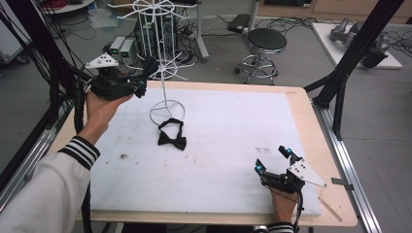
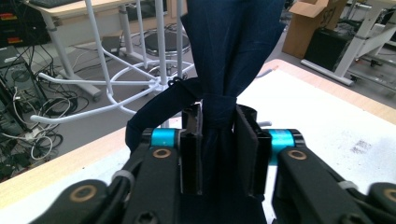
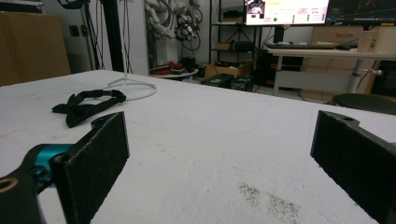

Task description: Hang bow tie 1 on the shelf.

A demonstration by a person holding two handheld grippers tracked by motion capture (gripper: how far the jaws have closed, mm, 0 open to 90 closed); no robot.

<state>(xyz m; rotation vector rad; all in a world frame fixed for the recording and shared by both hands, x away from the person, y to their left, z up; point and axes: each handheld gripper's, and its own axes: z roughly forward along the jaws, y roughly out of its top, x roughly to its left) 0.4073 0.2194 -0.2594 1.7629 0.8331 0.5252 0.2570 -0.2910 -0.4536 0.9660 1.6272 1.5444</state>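
Observation:
My left gripper [image 1: 142, 83] is raised at the table's back left, beside the white wire rack [image 1: 163, 58], and is shut on a dark navy bow tie [image 1: 148, 68]. In the left gripper view the navy bow tie [image 2: 229, 51] rises from its pinched middle between the jaws of the left gripper [image 2: 219, 149], and its strap loops off to the left. A black bow tie [image 1: 172, 137] lies flat on the white mat [image 1: 218, 160] just in front of the rack's ring base [image 1: 166, 112]. My right gripper [image 1: 273, 159] rests open near the front right; the black bow tie [image 3: 86, 105] lies beyond the right gripper [image 3: 219, 154].
The rack's arms [image 2: 112, 84] spread out just beyond the held tie. A black stool [image 1: 265, 46] and cables stand on the floor behind the table. Black frame posts [image 1: 350, 53] rise at the right edge. A dirty smudge [image 3: 266, 198] marks the mat.

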